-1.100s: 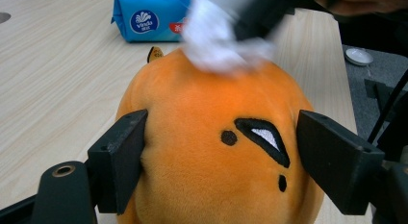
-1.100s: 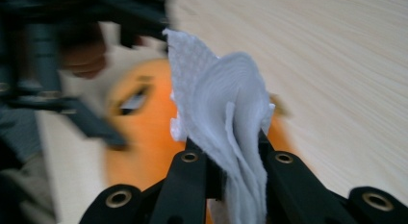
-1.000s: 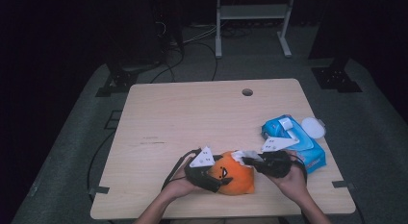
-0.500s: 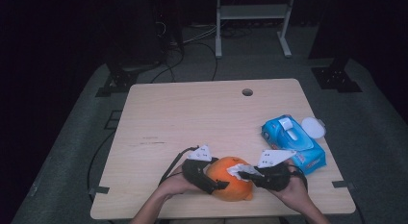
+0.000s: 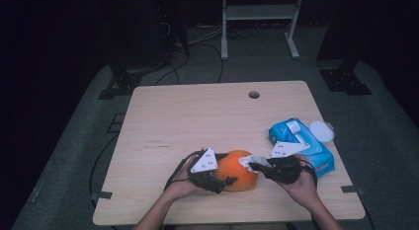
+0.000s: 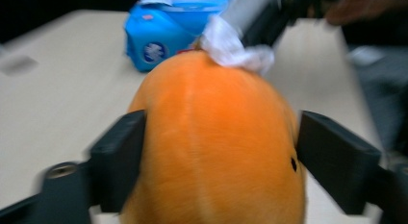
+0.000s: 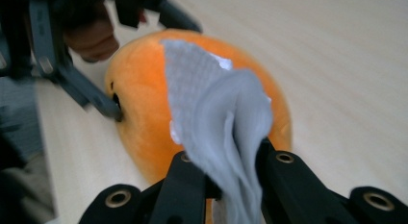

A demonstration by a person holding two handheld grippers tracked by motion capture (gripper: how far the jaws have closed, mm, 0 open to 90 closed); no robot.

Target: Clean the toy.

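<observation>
Two grippers are being worked around one orange plush toy [image 5: 238, 170], which sits on the table [image 5: 197, 116] near the front edge, just left of the blue wipes pack [image 5: 301, 143]. The toy is bracketed by the left gripper [image 6: 219, 156]: its jaws have just been closing a bit, one jaw set along each flank, though real squeezing can't be made out. A white wipe [image 7: 216, 123] is pinched tight in the right gripper [image 7: 226, 185], jaws pressed together on it, and is draped over the toy's top. So the toy lies straight ahead of the wipe-holding jaws and touching the cloth. Probably a wiping stroke across the plush comes next, with the left side used for steadying.
</observation>
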